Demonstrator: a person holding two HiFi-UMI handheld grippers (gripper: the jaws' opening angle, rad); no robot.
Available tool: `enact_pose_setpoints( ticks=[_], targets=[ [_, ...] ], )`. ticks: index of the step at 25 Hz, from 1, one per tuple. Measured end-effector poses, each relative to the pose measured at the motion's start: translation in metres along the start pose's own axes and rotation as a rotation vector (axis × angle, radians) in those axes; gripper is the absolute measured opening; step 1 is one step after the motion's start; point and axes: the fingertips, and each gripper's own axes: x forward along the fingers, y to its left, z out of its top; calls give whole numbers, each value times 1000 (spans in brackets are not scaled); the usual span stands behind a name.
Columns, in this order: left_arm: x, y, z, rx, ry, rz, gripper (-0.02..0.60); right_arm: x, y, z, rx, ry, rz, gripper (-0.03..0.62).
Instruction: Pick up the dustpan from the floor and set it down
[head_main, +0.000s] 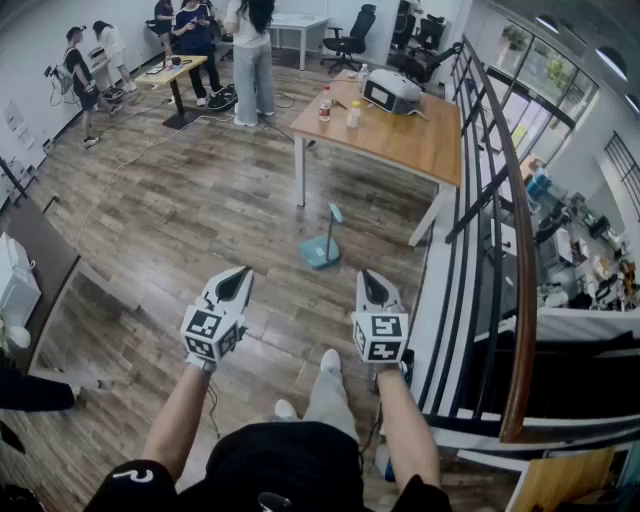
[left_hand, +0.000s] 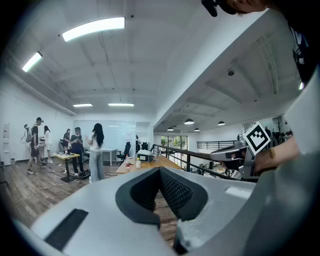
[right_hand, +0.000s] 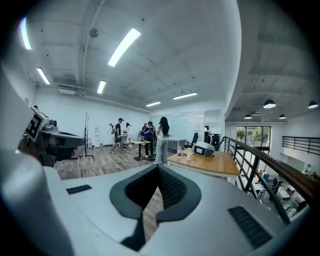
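Task not started. The dustpan (head_main: 321, 250) stands on the floor (head_main: 190, 220) beside the counter (head_main: 420, 145), far from you and untouched. Your left tool (head_main: 238, 273) and right tool (head_main: 368, 276) are both clenched and empty. Approach, grasp, lift and set-down all remain.

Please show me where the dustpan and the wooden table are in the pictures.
dustpan (head_main: 318, 252), head view, its teal pan part.
wooden table (head_main: 412, 140), head view, bare part of the top.
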Motion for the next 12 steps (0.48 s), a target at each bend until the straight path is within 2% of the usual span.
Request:
enact_pose_setpoints(
  ticks=[12],
  targets=[
    [69, 28, 1, -12, 20, -7, -3, 62, -35, 7, 29, 1, 7, -6]
  ],
)
